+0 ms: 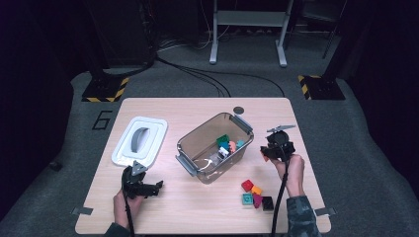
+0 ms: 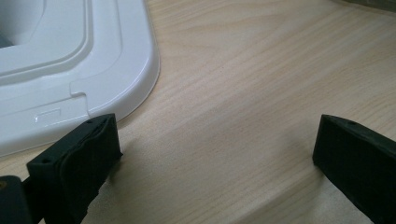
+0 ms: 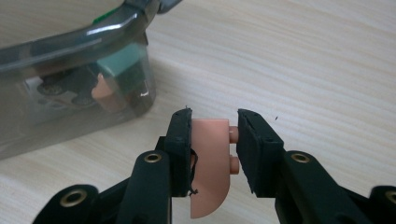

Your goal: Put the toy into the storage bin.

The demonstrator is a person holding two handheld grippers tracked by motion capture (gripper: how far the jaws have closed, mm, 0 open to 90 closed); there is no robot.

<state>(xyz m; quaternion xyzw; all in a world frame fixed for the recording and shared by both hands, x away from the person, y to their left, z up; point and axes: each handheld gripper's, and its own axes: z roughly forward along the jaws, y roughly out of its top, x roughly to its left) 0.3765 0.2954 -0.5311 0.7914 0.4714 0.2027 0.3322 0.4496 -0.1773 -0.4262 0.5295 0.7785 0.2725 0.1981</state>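
Clamping a peach rounded brick (image 3: 211, 165) between its jaws, the right gripper (image 3: 214, 154) sits lower centre, beside the clear bin (image 3: 70, 79). Left gripper (image 2: 215, 154), jaws wide apart, holds nothing near the white lid (image 2: 93, 70).

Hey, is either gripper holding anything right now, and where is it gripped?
The right gripper is shut on a peach-coloured rounded toy brick, one jaw on its flat face and the other on its studs. The left gripper is open over the table, holding nothing.
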